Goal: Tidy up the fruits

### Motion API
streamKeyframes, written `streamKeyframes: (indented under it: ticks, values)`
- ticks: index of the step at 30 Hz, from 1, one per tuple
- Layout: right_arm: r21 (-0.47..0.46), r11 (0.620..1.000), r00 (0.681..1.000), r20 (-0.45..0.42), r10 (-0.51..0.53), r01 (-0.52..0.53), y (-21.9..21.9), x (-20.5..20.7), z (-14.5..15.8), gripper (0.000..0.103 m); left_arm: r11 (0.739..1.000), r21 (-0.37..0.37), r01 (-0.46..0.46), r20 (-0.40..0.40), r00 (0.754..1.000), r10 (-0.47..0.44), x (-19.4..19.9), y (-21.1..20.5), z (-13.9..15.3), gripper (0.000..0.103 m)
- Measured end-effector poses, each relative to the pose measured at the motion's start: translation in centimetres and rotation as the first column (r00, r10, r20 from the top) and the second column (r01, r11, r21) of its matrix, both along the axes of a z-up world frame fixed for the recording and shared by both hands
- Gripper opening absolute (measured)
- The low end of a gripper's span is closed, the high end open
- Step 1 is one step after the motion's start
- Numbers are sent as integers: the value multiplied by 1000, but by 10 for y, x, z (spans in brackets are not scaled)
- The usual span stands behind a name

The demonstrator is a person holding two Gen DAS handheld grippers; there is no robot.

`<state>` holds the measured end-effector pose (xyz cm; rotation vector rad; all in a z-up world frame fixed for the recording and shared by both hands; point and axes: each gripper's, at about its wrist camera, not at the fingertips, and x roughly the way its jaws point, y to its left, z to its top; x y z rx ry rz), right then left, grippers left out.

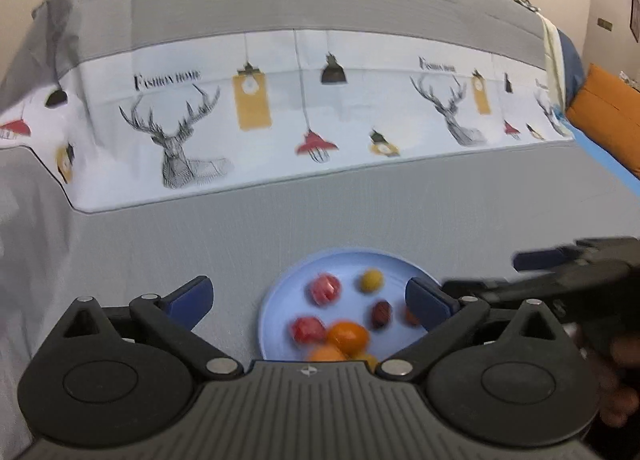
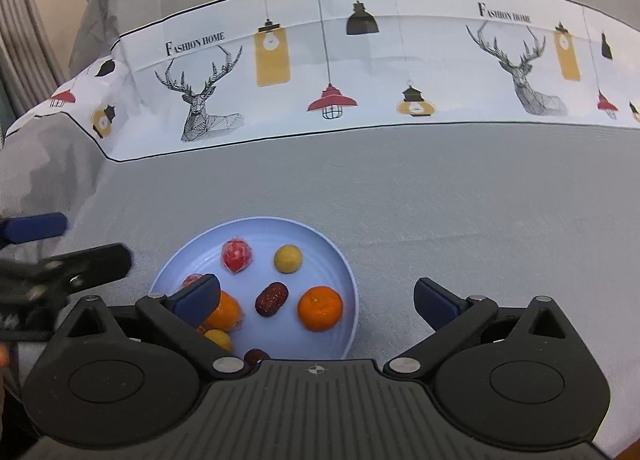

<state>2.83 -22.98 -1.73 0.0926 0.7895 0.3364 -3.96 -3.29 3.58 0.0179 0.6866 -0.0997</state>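
A light blue plate sits on the grey cloth and holds several small fruits. In the right wrist view I see a wrapped red fruit, a yellow fruit, a dark red date, an orange mandarin and a second mandarin partly behind my left finger. The left wrist view shows the same fruits blurred, such as a red one and a mandarin. My left gripper is open and empty above the plate. My right gripper is open and empty above the plate's right half.
The table wears a grey cloth with a white printed band of deer and lamps across the back. An orange cushion lies at the far right. The other gripper shows at the frame edge in each view.
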Motion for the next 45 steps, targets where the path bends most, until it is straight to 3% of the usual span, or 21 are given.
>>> streamKeyframes:
  ticks: [3,7,13,22,45]
  values:
    - [0,1000,1000,-17,3,-3,-6,-2,2,102,995,-97,-34,-113,993,23,-8,4,-2,102]
    - [-15,1000,1000,-27,15,-15,-13,-7,6,102,980,-140,-139,-183,977,113,-19,11,-8,102]
    - [-45,999,998,-53,24,-26,-21,-13,5,102,984,-110,-137,-254,961,105,-11,10,-33,102]
    - [-122,992,992,-124,26,-41,-13,-7,-12,102,980,-130,-151,-291,951,108,11,8,-53,102]
    - [-120,991,988,-152,33,-52,-11,-3,-18,102,983,-138,-121,-310,948,73,14,2,-58,102]
